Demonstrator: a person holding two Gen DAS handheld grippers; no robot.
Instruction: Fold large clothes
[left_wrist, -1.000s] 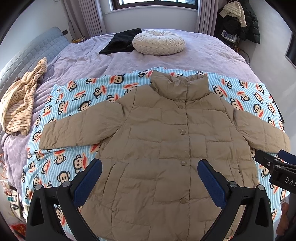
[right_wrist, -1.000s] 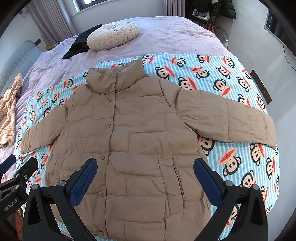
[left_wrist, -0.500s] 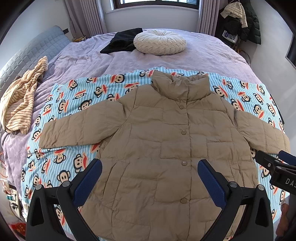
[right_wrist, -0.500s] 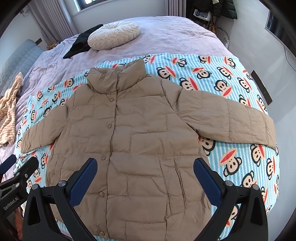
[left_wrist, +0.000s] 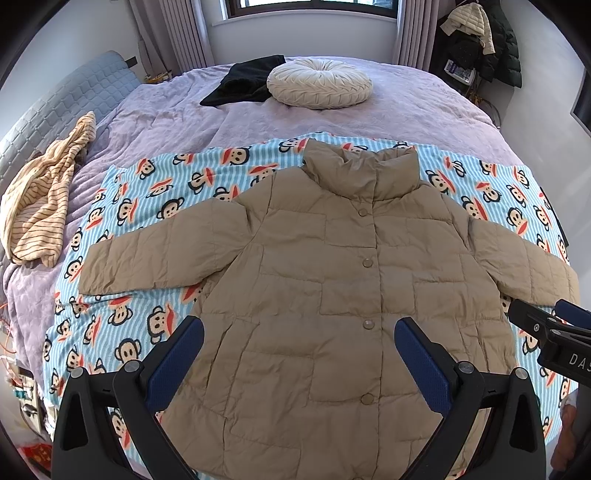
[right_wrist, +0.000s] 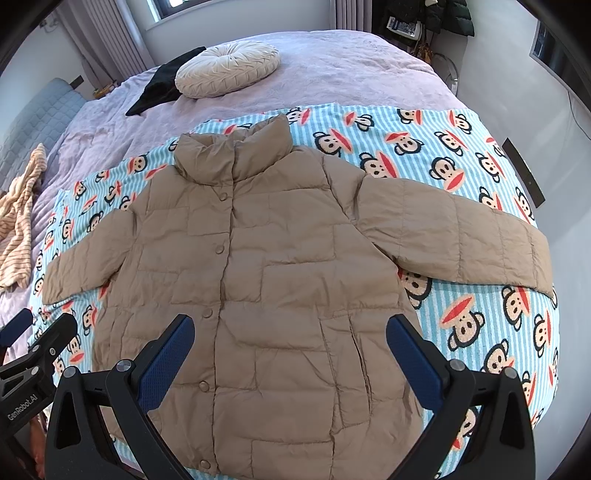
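Lilac-quilted bed (left_wrist: 424, 110) carries a monkey-print striped blanket (left_wrist: 155, 206), and the tan quilted puffer jacket (left_wrist: 332, 280) lies flat on it, buttoned, sleeves spread. Folding hasn't begun, I'd say: left hand-held gripper (left_wrist: 299, 363) and right hand-held gripper (right_wrist: 290, 360) hover released above the hem, and each next needs a sleeve.

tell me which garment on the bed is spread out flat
The tan quilted puffer jacket, sleeves out on the monkey-print blanket. The striped beige garment and black garment lie crumpled.

Bright, even daylight from window (left_wrist: 310, 3) far ahead of gripper; soft shadows; sharp focus; strong fisheye bending, dark vignette at corners.
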